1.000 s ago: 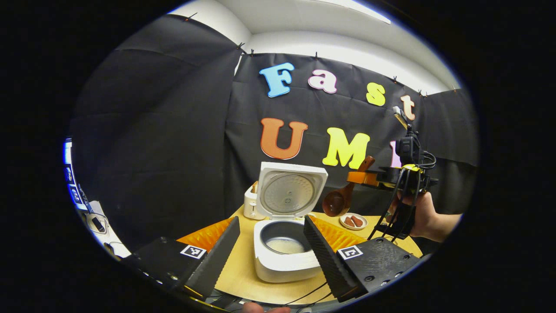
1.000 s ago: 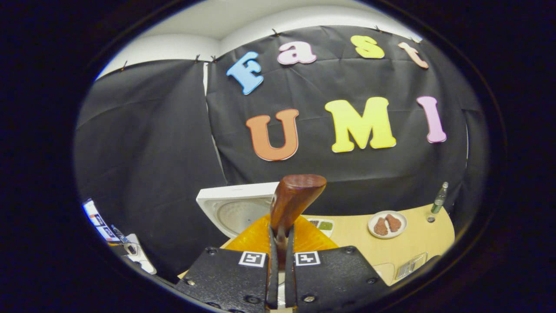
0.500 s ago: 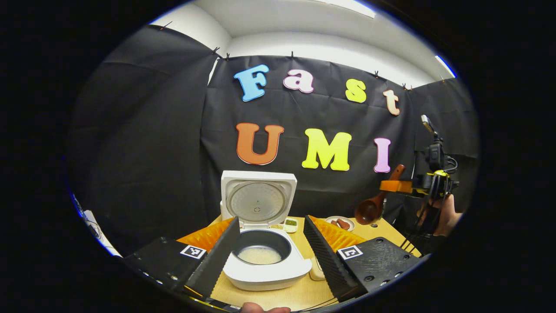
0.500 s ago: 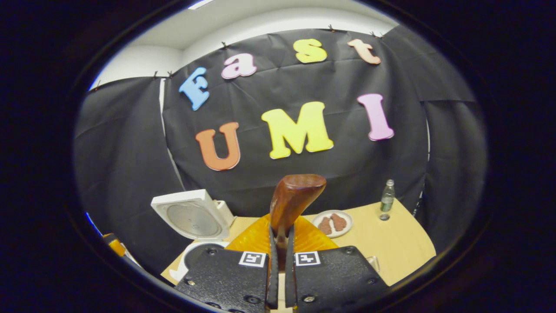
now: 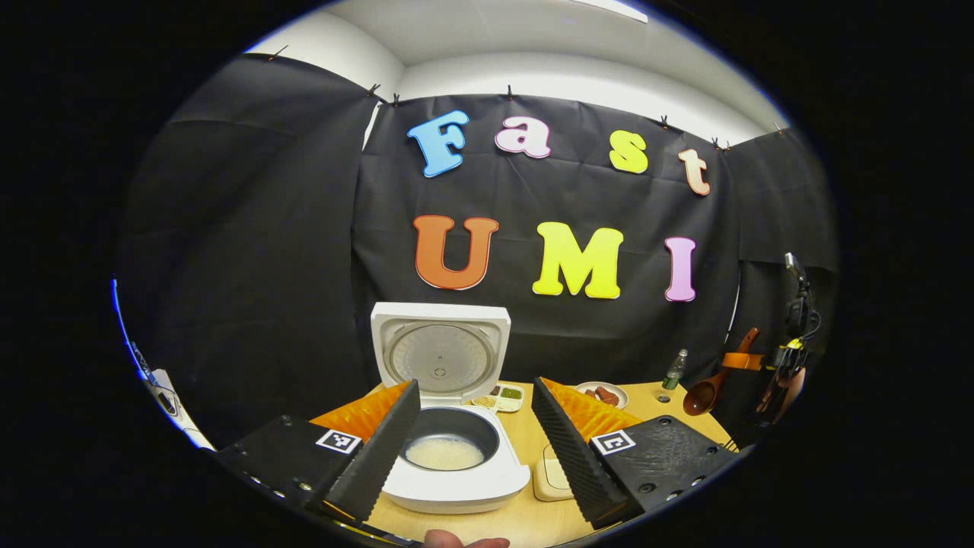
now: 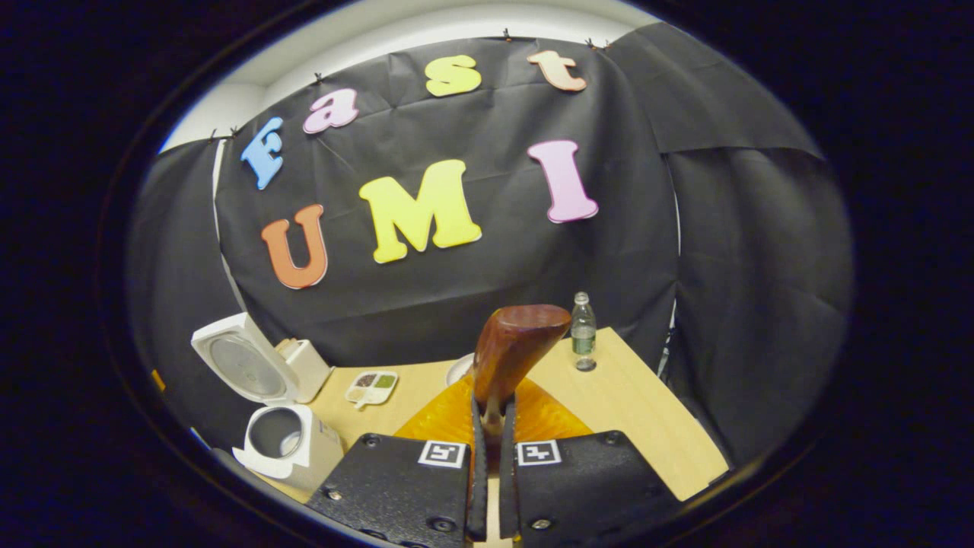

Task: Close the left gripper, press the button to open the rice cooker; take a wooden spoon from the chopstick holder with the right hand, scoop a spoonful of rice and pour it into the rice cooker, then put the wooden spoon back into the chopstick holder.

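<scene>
The white rice cooker [image 5: 456,479] stands open on the wooden table, lid [image 5: 441,354] upright, with pale rice [image 5: 445,454] in its dark pot. My left gripper [image 5: 473,384] is open, one finger on each side of the cooker and nearer the camera, holding nothing. Far right, above the table's right end, my right gripper [image 5: 749,361] holds the wooden spoon [image 5: 704,396] with its bowl hanging down to the left. In the right gripper view my right gripper [image 6: 491,415] is shut on the spoon's handle [image 6: 517,342], and the cooker [image 6: 281,438] sits low at the left.
A divided condiment dish [image 5: 498,396], a plate of sausages [image 5: 606,393] and a small bottle [image 5: 671,371] stand toward the back of the table [image 6: 631,411]. A pale square dish [image 5: 552,479] lies right of the cooker. A toaster [image 6: 304,365] sits behind the cooker.
The right gripper has carried the spoon to the right and lower, away from the cooker toward the table's right end. The left gripper view now has the cooker centred between its open fingers.
</scene>
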